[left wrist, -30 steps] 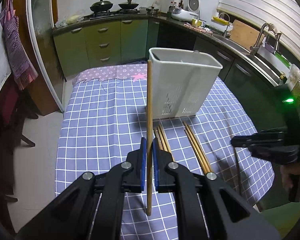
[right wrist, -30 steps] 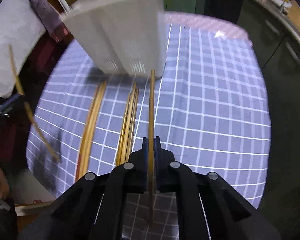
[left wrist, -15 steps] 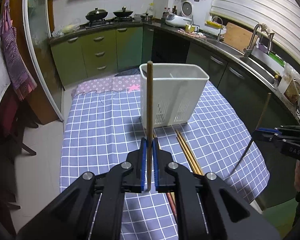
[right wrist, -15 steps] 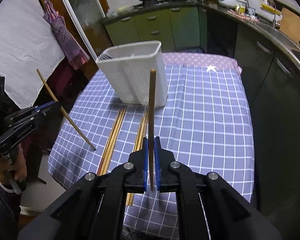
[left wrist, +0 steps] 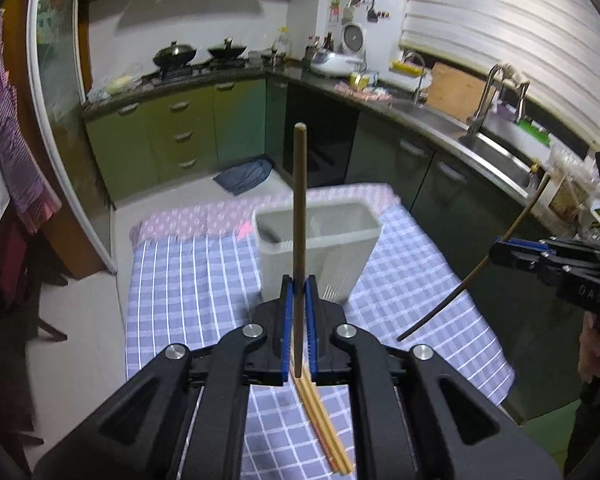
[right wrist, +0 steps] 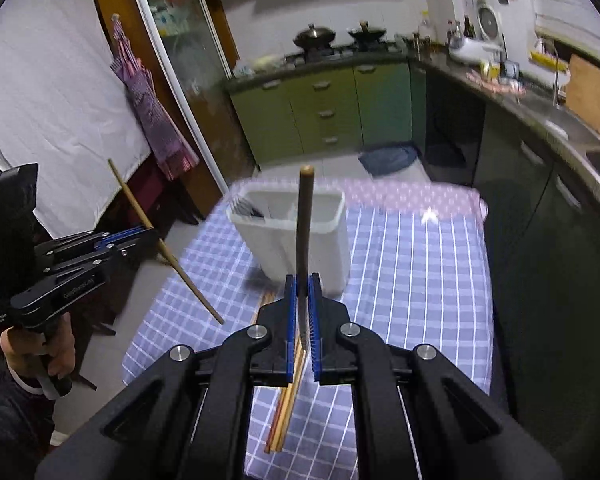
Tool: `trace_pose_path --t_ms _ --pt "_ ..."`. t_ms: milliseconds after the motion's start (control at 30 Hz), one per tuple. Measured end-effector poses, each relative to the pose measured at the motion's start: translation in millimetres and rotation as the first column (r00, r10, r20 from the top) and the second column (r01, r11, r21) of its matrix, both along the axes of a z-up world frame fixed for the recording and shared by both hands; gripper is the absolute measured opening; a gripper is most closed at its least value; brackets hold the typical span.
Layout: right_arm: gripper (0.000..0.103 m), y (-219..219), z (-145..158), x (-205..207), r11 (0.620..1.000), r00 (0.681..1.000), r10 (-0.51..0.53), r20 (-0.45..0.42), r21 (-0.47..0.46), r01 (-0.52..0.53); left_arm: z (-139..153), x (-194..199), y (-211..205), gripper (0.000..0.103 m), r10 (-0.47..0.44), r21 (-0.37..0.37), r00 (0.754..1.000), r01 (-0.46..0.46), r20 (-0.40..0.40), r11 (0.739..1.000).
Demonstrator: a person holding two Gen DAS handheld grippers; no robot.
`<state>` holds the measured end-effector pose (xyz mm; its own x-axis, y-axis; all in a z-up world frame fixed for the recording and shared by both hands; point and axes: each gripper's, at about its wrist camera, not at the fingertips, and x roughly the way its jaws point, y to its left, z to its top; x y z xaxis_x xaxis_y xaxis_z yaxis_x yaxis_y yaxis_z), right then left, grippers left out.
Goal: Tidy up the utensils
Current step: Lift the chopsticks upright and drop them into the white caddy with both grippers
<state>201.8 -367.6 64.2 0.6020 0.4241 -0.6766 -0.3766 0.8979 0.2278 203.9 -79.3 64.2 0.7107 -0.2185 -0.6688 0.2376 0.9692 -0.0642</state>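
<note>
Chopstick-bearing claws (left wrist: 299,288) above holder rim (left wrist: 320,236)

text: you can read "DAS", upside down | on: black right gripper (left wrist: 496,252) body | left gripper (right wrist: 148,240) lettering: too blurred

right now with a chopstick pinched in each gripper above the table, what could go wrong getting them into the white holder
Each chopstick is pinched low on its shaft with most of its length free, so it may pivot or slip in the left gripper or right gripper. Both aim for the same white holder, so the sticks or grippers might collide over its narrow opening. A tip catching the rim could tip the light holder on the checked cloth.
</note>
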Motion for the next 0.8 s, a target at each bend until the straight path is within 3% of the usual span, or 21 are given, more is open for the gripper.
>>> trace_pose_path --t_ms 200,367,567,800 --pt "0.007 -4.1 53.6 11.3 0.999 0.994 -0.021 0.103 0.050 0.016 63.0 19.2 -6.8 0.006 0.002 -0.026 0.988 0.002 0.153 1.000" --pt "0.007 -3.3 78.1 26.2 0.997 0.984 -0.057 0.171 0.063 0.047 87.0 44.7 -17.1 0.006 0.032 -0.027 0.961 -0.025 0.275 0.999" --pt "0.007 0.6 82.9 60.8 0.993 0.981 -0.086 0.175 0.090 0.071 56.2 87.7 -35.7 0.006 0.056 0.009 0.967 -0.060 0.250 0.998" --pt "0.007 19.1 58.8 107.4 0.994 0.987 -0.088 0.137 0.071 0.079 -9.1 111.0 -38.8 0.007 0.065 0.083 0.994 -0.072 0.093 0.994"
